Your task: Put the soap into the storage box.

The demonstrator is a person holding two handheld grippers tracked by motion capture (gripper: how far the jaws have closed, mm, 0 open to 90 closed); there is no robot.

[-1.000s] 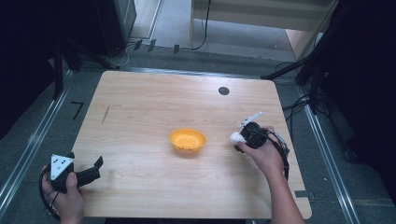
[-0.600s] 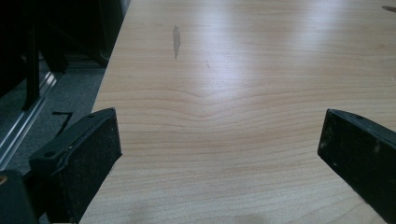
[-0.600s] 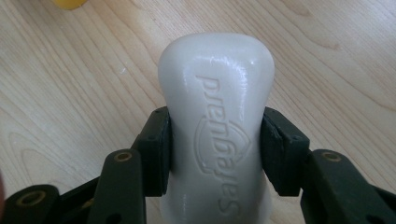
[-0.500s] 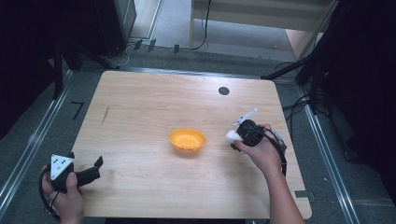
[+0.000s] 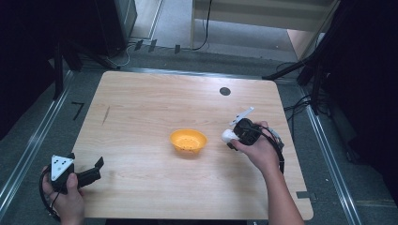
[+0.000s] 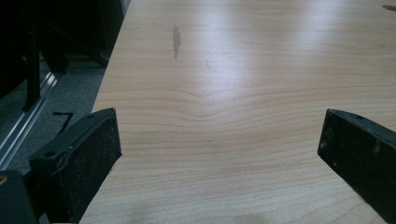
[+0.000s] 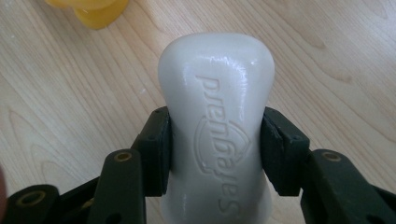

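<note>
here the pale wooden table [image 5: 141, 112] stands on grey floor [image 5: 178, 23] amid dark surroundings. the right gripper [image 7: 215, 140], clamped on a white soap bar [image 7: 215, 121], has edged closer to the orange bowl [image 5: 188, 140] at mid-table. the left gripper [image 6: 219, 149] gapes unmoved at the near-left corner.
</note>
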